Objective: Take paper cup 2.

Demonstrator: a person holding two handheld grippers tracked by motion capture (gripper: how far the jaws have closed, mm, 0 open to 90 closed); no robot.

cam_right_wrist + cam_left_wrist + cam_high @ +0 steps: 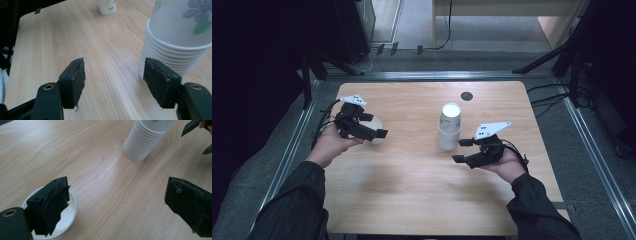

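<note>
A stack of white flower-printed paper cups [450,125] [145,142] [180,37] stands rims-down at the middle of the wooden table [412,185]. A single white cup [375,140] [67,215] [107,6] stands to the left. My left gripper [374,125] [118,185] is open above that cup, one jaw over its rim, with only bare table between the pads. My right gripper [460,150] [115,63] is open and holds nothing. It sits just right of the stack's foot and points toward it. Its tips [192,125] are visible past the stack.
A black round grommet [466,96] sits in the tabletop near the far edge. A metal frame [432,75] runs around the table. Cables and black stand legs [557,55] lie on the floor beyond it.
</note>
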